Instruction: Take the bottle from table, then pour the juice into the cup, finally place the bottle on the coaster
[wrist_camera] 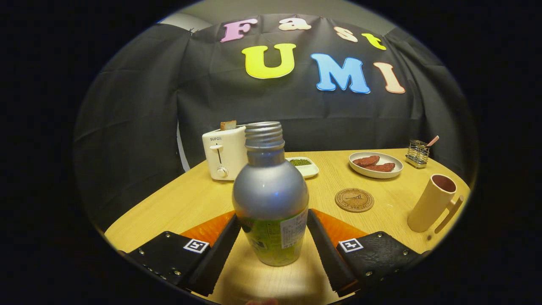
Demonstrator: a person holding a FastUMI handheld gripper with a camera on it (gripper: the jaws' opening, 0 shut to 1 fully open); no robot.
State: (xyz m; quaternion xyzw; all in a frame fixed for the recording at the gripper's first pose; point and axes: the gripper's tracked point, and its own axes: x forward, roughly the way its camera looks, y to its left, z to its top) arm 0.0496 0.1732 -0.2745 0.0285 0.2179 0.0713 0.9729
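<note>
Silver metal bottle [270, 199] upright on the wooden table [186, 203], your gripper [273, 224] closed on its label part with both fingers, cork coaster [354, 200] right of the bottle, beige cup [432, 202] further right.

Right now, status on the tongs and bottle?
Tongs closed on bottle, upright, cap off. Cup ahead right, coaster between. Path clear.
</note>
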